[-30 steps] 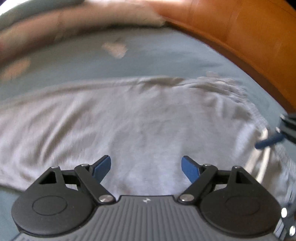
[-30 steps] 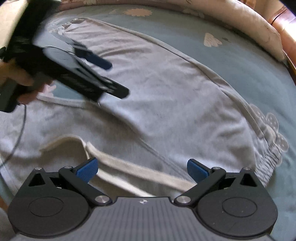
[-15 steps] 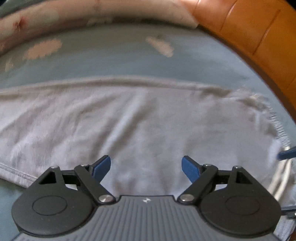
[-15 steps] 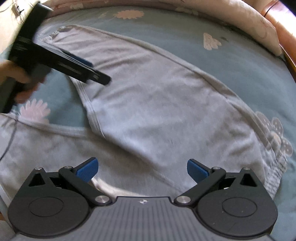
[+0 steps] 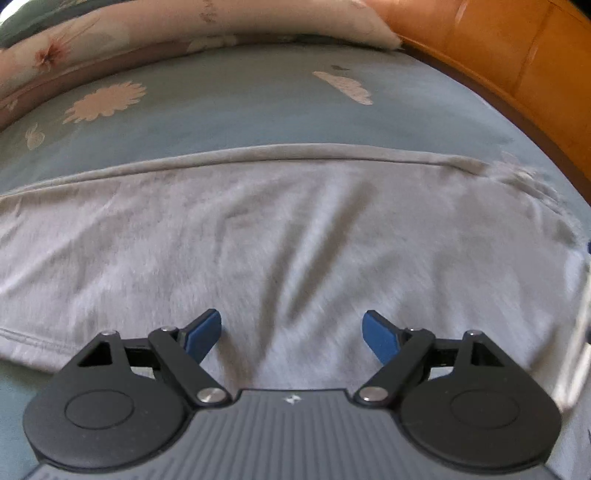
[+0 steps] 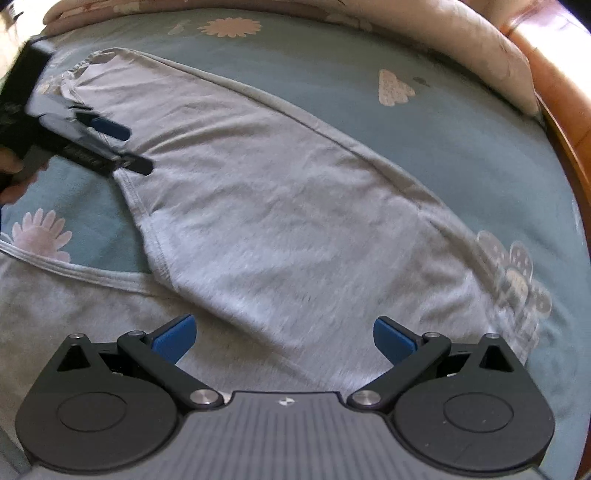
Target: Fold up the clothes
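**Grey garment spread on the bed, both grippers empty**

A pair of grey trousers [image 6: 295,206] is laid flat on a blue flowered bed sheet [image 6: 461,122], one leg stretched diagonally, the other seen at the lower left. The left gripper [image 5: 291,334] is held above the fabric with its jaws wide apart and nothing between them. The right gripper [image 6: 284,338] is likewise spread wide and empty over the cloth. A pale pillow [image 5: 184,26] and a wooden bed frame [image 5: 517,62] are seen beyond.
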The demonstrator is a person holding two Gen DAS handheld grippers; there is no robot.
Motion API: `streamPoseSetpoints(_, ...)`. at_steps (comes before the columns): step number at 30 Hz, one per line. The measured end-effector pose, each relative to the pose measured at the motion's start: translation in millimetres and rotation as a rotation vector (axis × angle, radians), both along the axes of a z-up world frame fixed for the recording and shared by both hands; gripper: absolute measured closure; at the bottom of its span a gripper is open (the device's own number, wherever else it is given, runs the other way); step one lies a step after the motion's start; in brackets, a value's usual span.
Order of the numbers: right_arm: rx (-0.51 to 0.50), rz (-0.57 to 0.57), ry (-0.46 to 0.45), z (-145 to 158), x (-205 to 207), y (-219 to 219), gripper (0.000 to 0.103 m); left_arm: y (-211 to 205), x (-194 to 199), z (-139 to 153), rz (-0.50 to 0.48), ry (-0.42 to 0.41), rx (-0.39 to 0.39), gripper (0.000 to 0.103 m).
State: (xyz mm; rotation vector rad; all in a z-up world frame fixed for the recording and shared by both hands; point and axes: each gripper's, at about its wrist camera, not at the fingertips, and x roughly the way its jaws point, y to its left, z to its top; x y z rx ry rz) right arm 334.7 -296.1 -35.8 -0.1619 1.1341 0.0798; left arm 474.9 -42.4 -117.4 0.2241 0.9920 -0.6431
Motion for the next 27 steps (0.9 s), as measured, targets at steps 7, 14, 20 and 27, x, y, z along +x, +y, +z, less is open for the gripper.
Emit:
streamPoseSetpoints(7,0.025,0.051,-0.036,-22,51,-16,0.000,6,-2,-8,0.079,-0.006,-0.029,0.013)
streamPoseSetpoints(14,0.155,-0.084,0.063,-62,66,-53,0.000,1,-4,-12,0.071,-0.012,0.015,0.001)
streamPoseSetpoints(20,0.175,-0.115,-0.003,-70,54,-59,0.000,-5,1,-12,0.047,0.019,0.063,0.001)
streamPoseSetpoints(27,0.160,-0.113,-0.043,-71,50,-59,0.000,-12,7,-11,0.032,0.050,0.103,0.001)
